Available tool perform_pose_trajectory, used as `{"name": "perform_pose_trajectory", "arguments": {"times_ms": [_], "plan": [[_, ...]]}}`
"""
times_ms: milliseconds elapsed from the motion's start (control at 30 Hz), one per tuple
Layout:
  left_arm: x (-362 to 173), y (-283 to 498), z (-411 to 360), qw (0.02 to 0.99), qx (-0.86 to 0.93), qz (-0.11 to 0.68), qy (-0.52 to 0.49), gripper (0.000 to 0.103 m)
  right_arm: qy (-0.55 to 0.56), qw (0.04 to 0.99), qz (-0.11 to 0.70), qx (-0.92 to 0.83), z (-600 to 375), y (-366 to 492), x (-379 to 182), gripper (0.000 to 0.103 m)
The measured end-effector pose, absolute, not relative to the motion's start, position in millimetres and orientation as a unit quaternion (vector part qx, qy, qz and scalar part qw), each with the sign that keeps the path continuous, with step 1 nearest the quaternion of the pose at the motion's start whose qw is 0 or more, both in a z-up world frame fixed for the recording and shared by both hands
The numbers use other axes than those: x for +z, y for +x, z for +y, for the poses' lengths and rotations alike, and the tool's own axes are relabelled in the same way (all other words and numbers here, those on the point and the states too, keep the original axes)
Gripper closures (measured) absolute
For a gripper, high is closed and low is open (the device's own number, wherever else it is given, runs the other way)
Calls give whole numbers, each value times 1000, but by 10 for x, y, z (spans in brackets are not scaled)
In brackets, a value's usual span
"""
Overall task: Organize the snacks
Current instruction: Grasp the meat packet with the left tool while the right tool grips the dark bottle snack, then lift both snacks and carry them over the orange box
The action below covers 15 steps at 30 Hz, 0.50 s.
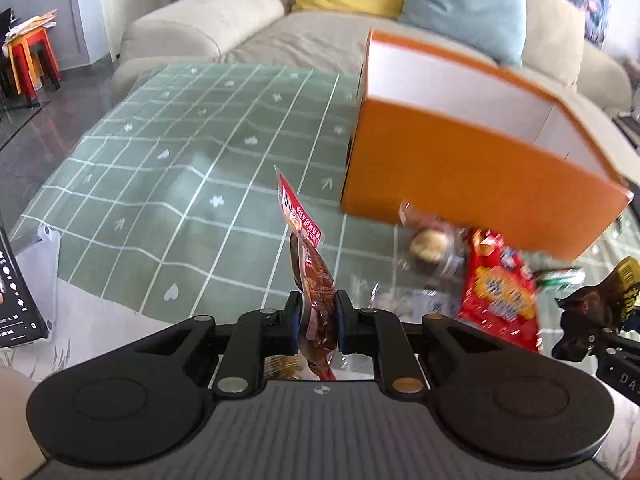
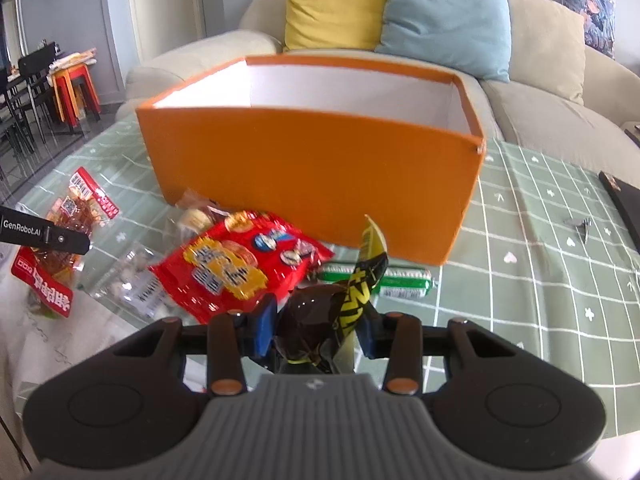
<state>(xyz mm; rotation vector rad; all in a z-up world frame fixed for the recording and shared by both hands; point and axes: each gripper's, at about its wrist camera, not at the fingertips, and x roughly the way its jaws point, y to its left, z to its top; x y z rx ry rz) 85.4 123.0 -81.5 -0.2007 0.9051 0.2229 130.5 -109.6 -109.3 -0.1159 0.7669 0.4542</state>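
My left gripper (image 1: 318,322) is clamped on a red-and-brown snack pouch (image 1: 310,264), pinched low so most of the pouch stands up clear of the pads and I can see it while carrying. It hangs over the worktop (image 1: 180,152), left of the orange box (image 1: 460,168) and well short of its rim. My guess: held high so it clears the box wall on the way in.

My right gripper (image 2: 316,328) is closed on a black-and-yellow wrapped snack (image 2: 340,300), wrapper crumpled between the blue pads, 1 yellow end poking up. It sits in front of the orange box (image 2: 312,168), near the middle of the front wall, likely waiting its turn to drop.

Orange box is open-topped with white lining; what I can see of the inside looks empty, floor hidden. Probably the target bin, which is why both grippers face it.

Against the front of the box on the worktop: a red biscuit bag (image 2: 240,264), a green roll (image 2: 384,280) just right of it, a clear-wrapped pastry (image 2: 196,216) touching the box's front-left corner, and a clear packet (image 2: 132,280) further out. So 2 snacks in hand, at least 4 loose, none visibly boxed; task early.

Risk: the thin pouch could slip or snag the rim.
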Motion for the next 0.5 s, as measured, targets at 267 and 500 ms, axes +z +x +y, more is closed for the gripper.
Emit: {"name": "perform_pose_trajectory", "arguments": {"times_ms": [267,500], "plan": [[-482,814,1101,905,74,403,-113,85,-22,915,331,229,-1190,1268,-759,64],[-127,979,905,921,49,375,-94,85,-12,924,295,243,-1223,1342,-379,64]]}}
